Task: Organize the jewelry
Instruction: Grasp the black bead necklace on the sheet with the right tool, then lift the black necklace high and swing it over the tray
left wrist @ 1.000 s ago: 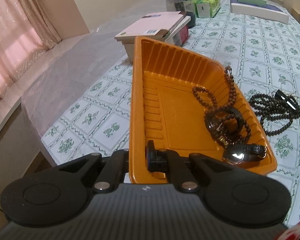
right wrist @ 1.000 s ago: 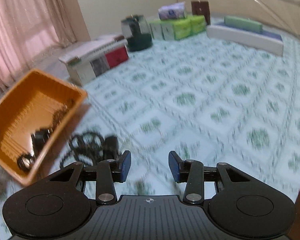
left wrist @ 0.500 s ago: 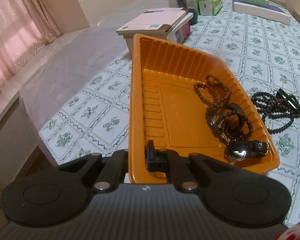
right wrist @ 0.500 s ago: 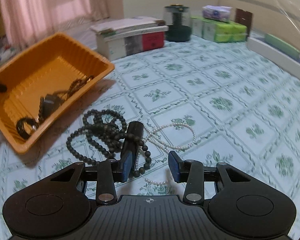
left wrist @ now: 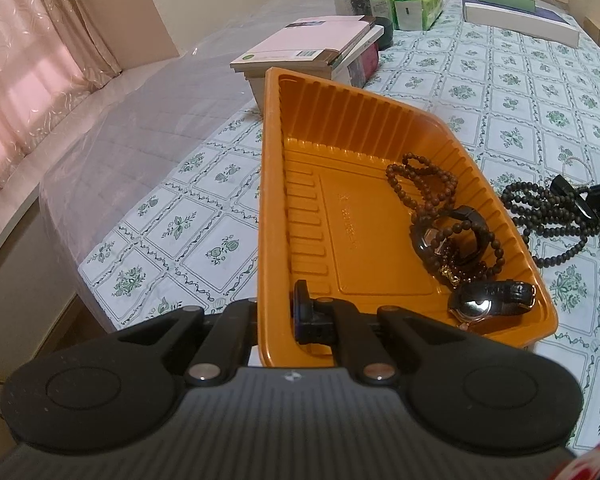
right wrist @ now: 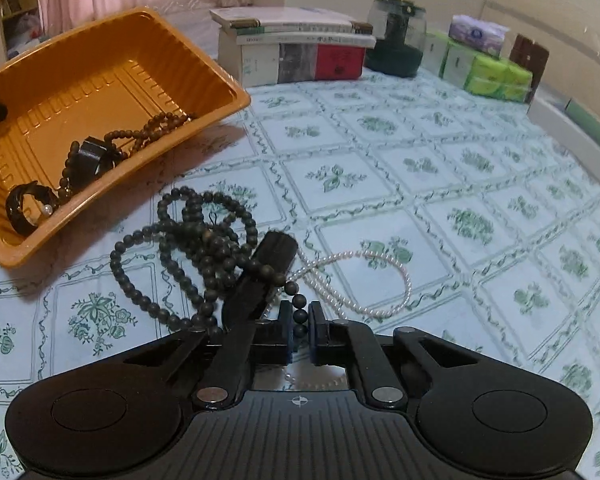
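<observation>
My left gripper (left wrist: pixel 278 316) is shut on the near rim of the orange tray (left wrist: pixel 340 216), one finger inside and one outside. The tray is tipped, and a brown bead bracelet (left wrist: pixel 420 180), a black bangle (left wrist: pixel 452 236) and a watch (left wrist: pixel 488 300) lie at its lower side. On the tablecloth beside the tray (right wrist: pixel 100 92) lies a dark bead necklace (right wrist: pixel 196 232) tangled with a black clasp piece (right wrist: pixel 268 272) and a pearl strand (right wrist: pixel 380 280). My right gripper (right wrist: pixel 299 328) is closing, with a strand of the dark beads pinched between its pads.
A stack of books (right wrist: pixel 292 40) stands behind the tray, then a dark glass jar (right wrist: pixel 396 40) and green tissue packs (right wrist: pixel 488 72). A long white box (left wrist: pixel 520 16) lies at the far side. The table edge (left wrist: pixel 100 288) drops off on the left, near pink curtains.
My right gripper came down over the dark bead necklace and its jaws narrowed onto a strand. The brown beads slid down off the tray wall. The left gripper kept its hold on the rim.
</observation>
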Available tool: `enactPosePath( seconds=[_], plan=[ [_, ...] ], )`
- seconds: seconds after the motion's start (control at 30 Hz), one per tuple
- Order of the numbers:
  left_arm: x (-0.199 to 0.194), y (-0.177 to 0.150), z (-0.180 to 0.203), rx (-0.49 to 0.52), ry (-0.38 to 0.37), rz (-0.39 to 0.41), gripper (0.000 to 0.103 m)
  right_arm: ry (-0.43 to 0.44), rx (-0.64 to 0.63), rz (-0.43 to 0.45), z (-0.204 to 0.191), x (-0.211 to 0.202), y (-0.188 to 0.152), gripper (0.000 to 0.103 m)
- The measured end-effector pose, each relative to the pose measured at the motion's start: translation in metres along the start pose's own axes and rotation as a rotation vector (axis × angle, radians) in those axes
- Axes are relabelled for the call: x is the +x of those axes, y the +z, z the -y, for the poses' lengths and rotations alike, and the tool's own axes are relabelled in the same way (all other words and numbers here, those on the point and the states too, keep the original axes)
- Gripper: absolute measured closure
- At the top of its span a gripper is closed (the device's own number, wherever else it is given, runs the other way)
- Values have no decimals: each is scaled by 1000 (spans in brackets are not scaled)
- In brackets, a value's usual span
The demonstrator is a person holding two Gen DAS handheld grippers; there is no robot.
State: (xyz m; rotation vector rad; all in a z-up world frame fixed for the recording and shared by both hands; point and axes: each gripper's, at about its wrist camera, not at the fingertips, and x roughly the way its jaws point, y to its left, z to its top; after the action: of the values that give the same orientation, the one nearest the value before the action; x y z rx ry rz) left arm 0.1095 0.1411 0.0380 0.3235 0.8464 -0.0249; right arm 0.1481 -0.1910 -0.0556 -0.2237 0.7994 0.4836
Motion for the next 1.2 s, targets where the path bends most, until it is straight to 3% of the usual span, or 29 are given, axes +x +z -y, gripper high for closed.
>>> enactPosePath(
  seconds=[0.2, 0.6, 1.2],
  plan=[
    [0, 2, 2, 13, 6, 1, 100, -8, -23, 101, -8, -43, 15, 96],
    [-5, 7, 9, 59, 23, 13, 100, -43, -112, 369, -10, -157, 84, 96],
    [-8, 11, 11, 86, 15, 27, 99, -174, -491, 507, -20, -231, 166, 96]
  ],
)
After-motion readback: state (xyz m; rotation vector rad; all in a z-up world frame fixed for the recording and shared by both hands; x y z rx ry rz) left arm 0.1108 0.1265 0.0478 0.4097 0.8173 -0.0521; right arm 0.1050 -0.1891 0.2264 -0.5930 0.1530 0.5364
